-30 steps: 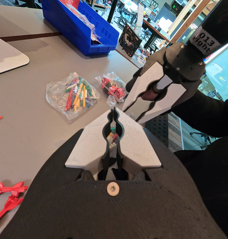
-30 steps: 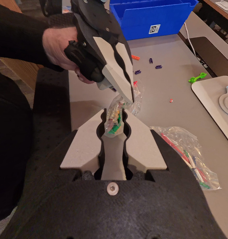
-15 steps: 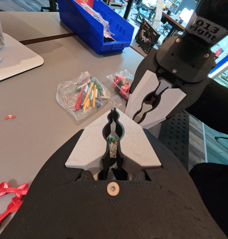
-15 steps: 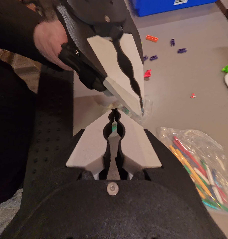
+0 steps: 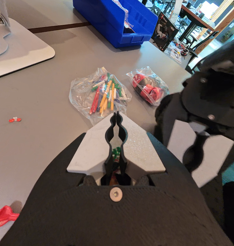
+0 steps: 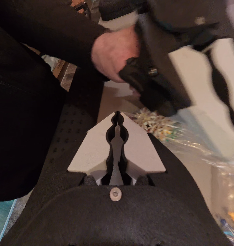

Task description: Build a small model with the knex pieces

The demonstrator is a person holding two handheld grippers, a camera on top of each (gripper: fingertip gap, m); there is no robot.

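Desk: bag of sticks centre; bag of wheels to its right; bin behind both; flat base far left.

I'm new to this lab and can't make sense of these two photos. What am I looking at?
No robot here: a person holds a two-finger gripper in each hand, and each gripper carries a camera looking along its own fingers.

One picture is from the left gripper, the other from the right gripper. Each also catches the other gripper, blurred, off to the side, and a hand on its handle.

On the grey table lie a bag of coloured sticks, a bag of red and black wheels, a blue bin and loose red pieces.

Both grippers are shut. The left pinches a small clear bag of tiny parts. Whether the right also grips it is unclear.
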